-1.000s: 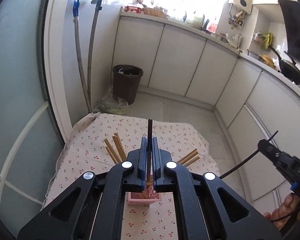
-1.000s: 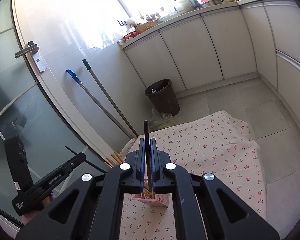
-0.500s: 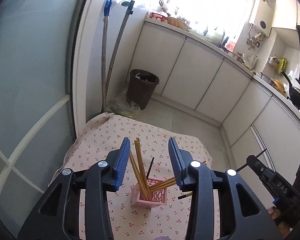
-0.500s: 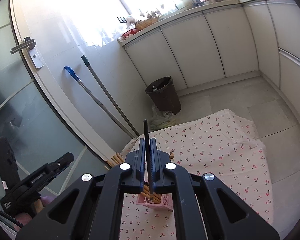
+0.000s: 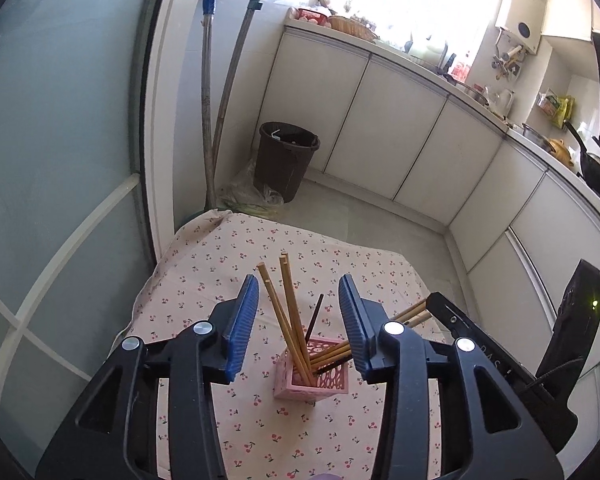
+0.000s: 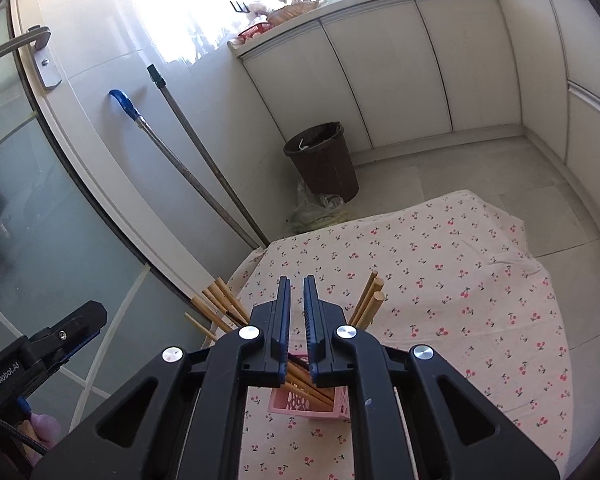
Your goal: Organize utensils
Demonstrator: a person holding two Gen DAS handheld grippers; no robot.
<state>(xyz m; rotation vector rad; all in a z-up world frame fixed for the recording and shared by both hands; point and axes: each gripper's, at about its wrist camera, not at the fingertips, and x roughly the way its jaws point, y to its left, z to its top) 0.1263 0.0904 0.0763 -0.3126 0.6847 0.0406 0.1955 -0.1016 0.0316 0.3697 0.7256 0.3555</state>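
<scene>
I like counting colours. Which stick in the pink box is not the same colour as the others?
The thin black chopstick in the pink box. All the other chopsticks are light wood; it is dark and looks shorter than the two tall ones.

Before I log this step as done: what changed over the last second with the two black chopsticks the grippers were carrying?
Both were let go. The left gripper has just opened, and its black chopstick now stands in the pink holder among the wooden chopsticks. The right gripper, lower over the holder, now shows a narrow empty gap; its chopstick is gone from the jaws. The holder and the cherry-print cloth stayed put.
</scene>
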